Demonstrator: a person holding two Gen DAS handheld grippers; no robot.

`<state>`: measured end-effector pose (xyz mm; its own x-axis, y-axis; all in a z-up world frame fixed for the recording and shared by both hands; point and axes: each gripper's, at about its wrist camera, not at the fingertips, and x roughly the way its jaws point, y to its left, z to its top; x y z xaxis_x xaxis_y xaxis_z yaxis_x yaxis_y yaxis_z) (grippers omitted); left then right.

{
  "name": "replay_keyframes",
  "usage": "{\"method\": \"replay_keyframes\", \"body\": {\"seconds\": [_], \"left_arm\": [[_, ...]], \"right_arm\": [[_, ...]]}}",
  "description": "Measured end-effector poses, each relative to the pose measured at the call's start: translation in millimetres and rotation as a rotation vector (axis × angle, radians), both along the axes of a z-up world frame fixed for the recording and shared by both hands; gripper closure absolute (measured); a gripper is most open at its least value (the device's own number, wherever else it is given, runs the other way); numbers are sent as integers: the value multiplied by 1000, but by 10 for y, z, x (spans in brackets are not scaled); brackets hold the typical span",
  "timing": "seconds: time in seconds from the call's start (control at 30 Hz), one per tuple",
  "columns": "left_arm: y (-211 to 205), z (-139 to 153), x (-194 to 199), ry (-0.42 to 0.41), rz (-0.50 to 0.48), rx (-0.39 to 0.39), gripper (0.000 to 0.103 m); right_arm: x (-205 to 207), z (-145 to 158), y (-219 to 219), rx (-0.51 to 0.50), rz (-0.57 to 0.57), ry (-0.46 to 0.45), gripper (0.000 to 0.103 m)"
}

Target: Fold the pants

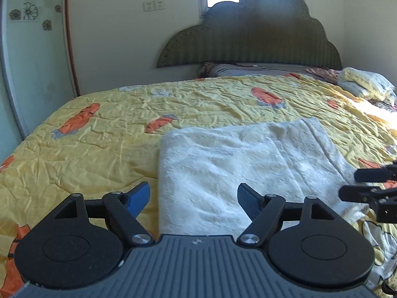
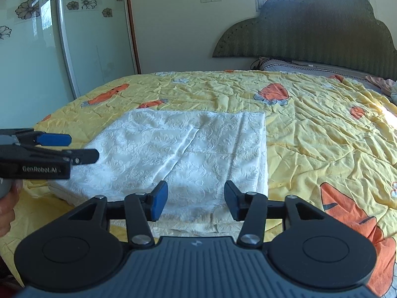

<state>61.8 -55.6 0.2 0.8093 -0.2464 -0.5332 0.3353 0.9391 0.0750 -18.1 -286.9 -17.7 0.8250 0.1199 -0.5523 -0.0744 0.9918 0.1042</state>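
Observation:
White textured pants (image 1: 238, 164) lie folded flat in a rough rectangle on the yellow quilt; they also show in the right wrist view (image 2: 178, 154). My left gripper (image 1: 193, 198) is open and empty, held just above the near left part of the pants; it also shows from the side in the right wrist view (image 2: 74, 146). My right gripper (image 2: 196, 201) is open and empty over the near edge of the pants; it also shows at the right edge of the left wrist view (image 1: 352, 183).
The bed carries a yellow quilt with orange carrot prints (image 2: 322, 129). A dark green headboard (image 1: 250, 37) and pillows (image 1: 364, 82) stand at the far end. A glass wardrobe door (image 2: 32, 57) stands to the left.

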Motion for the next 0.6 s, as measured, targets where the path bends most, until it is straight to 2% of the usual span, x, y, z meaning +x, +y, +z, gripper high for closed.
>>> {"method": "replay_keyframes", "body": {"seconds": [0.07, 0.2, 0.33, 0.47, 0.5, 0.6], "left_arm": [[102, -13, 96, 13, 43, -3, 21], [334, -71, 326, 87, 95, -33, 21], [512, -173, 545, 241, 55, -147, 21], [595, -277, 729, 383, -21, -274, 21], [605, -299, 774, 408, -33, -293, 21], [636, -325, 857, 437, -57, -336, 20]], "right_arm": [[4, 4, -51, 8, -10, -12, 53], [72, 15, -359, 127, -50, -25, 53], [209, -109, -672, 250, -97, 15, 52], [325, -287, -922, 427, -101, 63, 50], [349, -322, -967, 461, -99, 72, 43], [408, -402, -1050, 524, -85, 102, 42]]}}
